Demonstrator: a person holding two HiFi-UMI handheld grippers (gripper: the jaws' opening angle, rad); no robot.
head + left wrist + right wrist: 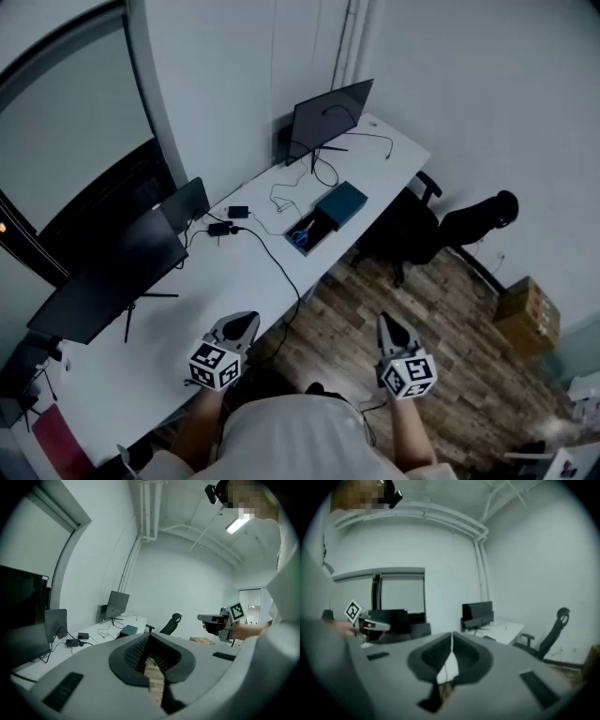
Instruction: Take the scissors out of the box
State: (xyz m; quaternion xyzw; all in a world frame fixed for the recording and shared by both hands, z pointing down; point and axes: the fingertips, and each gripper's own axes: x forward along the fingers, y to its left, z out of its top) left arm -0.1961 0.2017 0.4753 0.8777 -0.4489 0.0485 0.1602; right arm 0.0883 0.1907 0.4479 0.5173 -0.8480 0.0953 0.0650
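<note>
Jaws pressed together on both: left gripper w/ tips meeting, nothing btwn; right gripper same, pads closed to a thin line, empty. Both held low in front of person, well apart from each other, pointing away from the body. Left over near edge of white desk, right off the desk, above wood floor. Scissors, blue handles, lying inside open black box on far part of desk, nr its floor-side edge. Teal lid at box's far end; touching or just beside, can't tell. Box well apart from both grippers. Beyond box, monitor; second monitor at desk's left, closer in. Cables and black adapter on desk btwn the two. Office chair beside desk nr box. Cardboard carton on floor at right.
</note>
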